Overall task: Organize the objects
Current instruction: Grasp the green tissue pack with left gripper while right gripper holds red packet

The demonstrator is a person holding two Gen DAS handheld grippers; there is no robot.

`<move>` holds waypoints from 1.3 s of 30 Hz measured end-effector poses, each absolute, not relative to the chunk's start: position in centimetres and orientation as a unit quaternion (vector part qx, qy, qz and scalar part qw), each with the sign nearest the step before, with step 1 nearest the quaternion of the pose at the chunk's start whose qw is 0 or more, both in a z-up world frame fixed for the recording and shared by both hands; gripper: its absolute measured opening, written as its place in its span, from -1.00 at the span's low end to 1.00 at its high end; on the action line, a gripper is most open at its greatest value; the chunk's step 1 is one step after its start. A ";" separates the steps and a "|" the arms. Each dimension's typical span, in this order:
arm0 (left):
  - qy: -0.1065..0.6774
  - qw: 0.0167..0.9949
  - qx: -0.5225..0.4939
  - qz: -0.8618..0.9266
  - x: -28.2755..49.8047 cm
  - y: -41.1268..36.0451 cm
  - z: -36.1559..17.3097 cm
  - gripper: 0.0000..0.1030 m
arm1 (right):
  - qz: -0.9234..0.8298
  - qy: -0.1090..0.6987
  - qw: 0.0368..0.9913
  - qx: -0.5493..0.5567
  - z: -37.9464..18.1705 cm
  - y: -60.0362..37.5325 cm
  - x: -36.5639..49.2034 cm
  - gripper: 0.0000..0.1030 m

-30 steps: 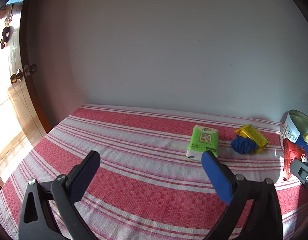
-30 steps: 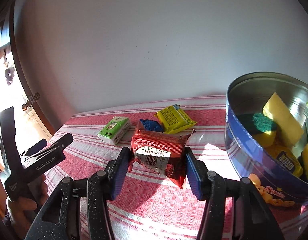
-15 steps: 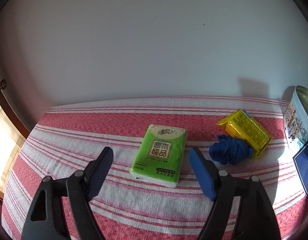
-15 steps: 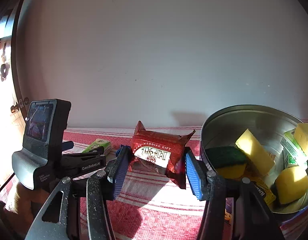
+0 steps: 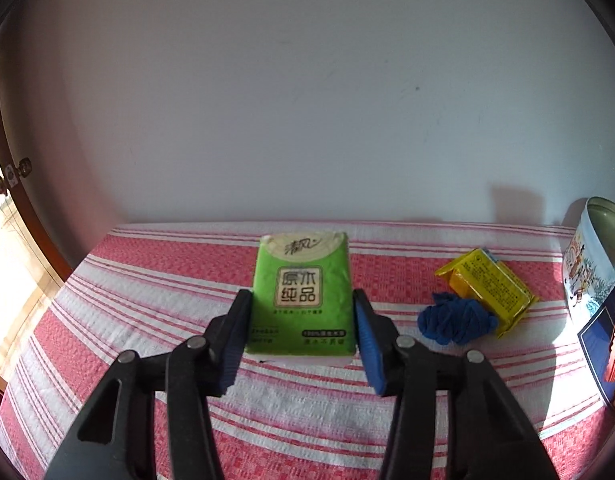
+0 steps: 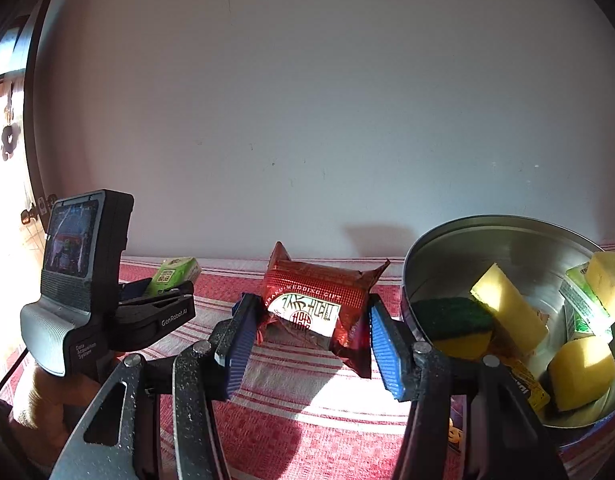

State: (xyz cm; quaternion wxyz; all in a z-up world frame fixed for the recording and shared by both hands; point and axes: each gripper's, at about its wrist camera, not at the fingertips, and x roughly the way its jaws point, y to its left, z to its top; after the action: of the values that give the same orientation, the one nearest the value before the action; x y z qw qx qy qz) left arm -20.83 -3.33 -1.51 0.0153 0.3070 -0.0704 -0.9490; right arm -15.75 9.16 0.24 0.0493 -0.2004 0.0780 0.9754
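Tissue pack [image 5: 303, 296], green and soft, lies flat on the striped tablecloth [image 5: 147, 280] between the pads of the left gripper [image 5: 301, 338]; both pads sit against its long sides, but I cannot tell if they already squeeze it. It looks light and easy to crush, so a gentle hold across the narrow width seems best, and its long axis points away toward the wall. Right gripper [image 6: 311, 346] is closed on a red snack packet [image 6: 319, 304], held in the air beside the round tin [image 6: 427, 248].
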 end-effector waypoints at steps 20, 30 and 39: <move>-0.015 0.034 0.273 -0.961 -12.7 -3.9 -0.4 -0.05 | 0.985 0.037 0.062 -0.156 1.2 8.5 -15.6 0.09; -0.013 0.036 0.265 -0.963 -11.9 -4.7 -0.6 -0.05 | 0.985 0.035 0.069 -0.152 1.6 8.0 -15.4 0.09; -0.006 0.038 0.263 -0.964 -11.0 -4.9 -0.5 -0.05 | 0.986 0.033 0.072 -0.150 1.6 8.5 -15.4 0.09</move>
State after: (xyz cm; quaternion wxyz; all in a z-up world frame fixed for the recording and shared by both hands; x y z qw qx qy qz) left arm -10.99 -4.88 -0.54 0.0382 0.2631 -0.0060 -0.9640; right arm -15.39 8.45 1.57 0.0719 -0.1499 0.0325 0.9856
